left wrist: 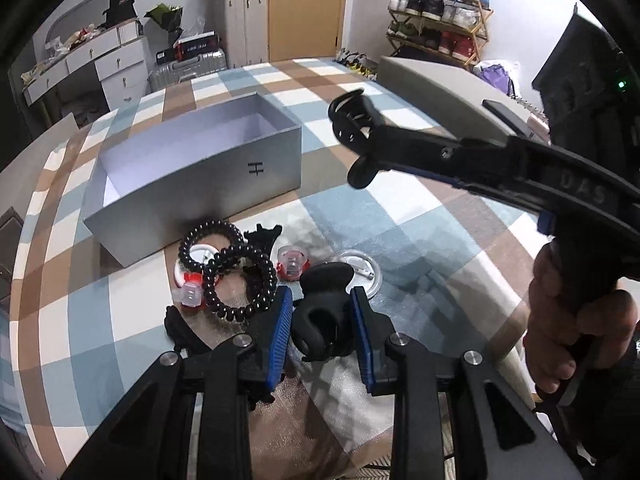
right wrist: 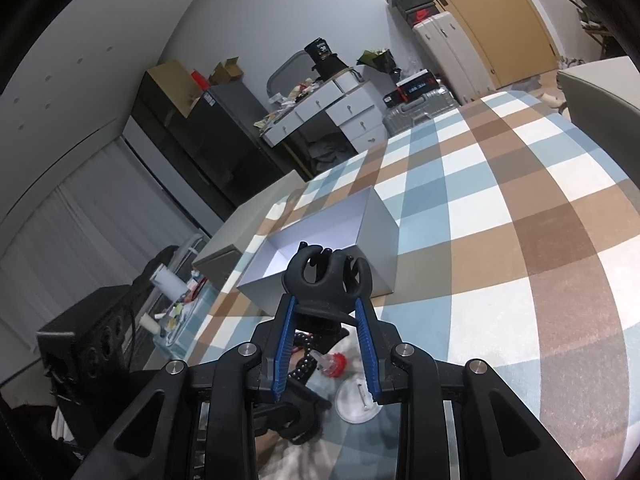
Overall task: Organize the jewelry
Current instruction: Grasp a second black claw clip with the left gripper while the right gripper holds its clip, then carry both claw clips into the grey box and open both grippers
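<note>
Clip base hidden between gripper pads

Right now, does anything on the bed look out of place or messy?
Nothing looks damaged or spilled. The grey box sits open and empty, while the bead bracelets, red-and-clear pieces and round badges lie in a loose overlapping heap in front of it. Each tongs grips a black hair claw.

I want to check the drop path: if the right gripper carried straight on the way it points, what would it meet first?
Probably the grey box: the right gripper, shut on a black hair claw, points at its near rim, though depth is uncertain.
</note>
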`<state>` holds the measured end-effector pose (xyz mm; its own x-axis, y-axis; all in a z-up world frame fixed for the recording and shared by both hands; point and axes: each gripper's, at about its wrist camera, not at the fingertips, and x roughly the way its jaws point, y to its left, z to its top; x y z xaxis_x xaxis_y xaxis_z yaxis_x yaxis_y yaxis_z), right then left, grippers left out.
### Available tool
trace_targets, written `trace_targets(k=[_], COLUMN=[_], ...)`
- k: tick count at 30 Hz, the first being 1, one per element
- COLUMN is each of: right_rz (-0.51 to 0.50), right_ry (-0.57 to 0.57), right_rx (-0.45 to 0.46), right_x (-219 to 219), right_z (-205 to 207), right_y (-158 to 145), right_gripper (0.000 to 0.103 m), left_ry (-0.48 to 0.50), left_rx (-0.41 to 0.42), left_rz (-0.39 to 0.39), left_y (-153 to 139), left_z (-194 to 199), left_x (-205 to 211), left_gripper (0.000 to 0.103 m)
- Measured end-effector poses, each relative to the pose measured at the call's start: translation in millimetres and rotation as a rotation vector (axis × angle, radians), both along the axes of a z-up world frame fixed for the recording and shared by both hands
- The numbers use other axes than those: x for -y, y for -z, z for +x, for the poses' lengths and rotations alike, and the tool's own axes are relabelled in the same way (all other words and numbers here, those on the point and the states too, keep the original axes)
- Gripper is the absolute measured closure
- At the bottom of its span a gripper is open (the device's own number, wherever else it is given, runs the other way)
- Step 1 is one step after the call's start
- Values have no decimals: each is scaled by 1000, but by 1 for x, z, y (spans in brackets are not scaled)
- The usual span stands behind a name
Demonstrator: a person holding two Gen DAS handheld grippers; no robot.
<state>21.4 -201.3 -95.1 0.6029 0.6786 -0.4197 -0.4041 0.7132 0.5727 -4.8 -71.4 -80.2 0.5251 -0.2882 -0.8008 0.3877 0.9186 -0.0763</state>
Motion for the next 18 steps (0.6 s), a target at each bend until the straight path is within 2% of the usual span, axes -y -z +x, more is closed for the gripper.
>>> trace_targets(k=[8, 9, 10, 13, 18], right_rz=[-4, -5, -6, -13, -26], right_ry=[0, -1, -2, -7, -14], right_rx=[1, 1, 2, 16, 12], right_x=[-4, -5, -5, -9, -17], right_z=[1, 1, 1, 2, 8], right_y=[-3, -4, -4, -8, -8], right_gripper=[74, 74, 74, 74, 74], left_ry=[-8, -12, -11, -29, -33], left_rx=[35, 43, 44, 63, 8], left_rz=[-26, -30, -30, -52, -106], left_y=[-9, -11, -13, -19, -5], left_z=[-1, -1, -2, 1, 13], left_x=[-9, -11, -12, -19, -31], left_gripper=[79, 96, 103, 103, 103])
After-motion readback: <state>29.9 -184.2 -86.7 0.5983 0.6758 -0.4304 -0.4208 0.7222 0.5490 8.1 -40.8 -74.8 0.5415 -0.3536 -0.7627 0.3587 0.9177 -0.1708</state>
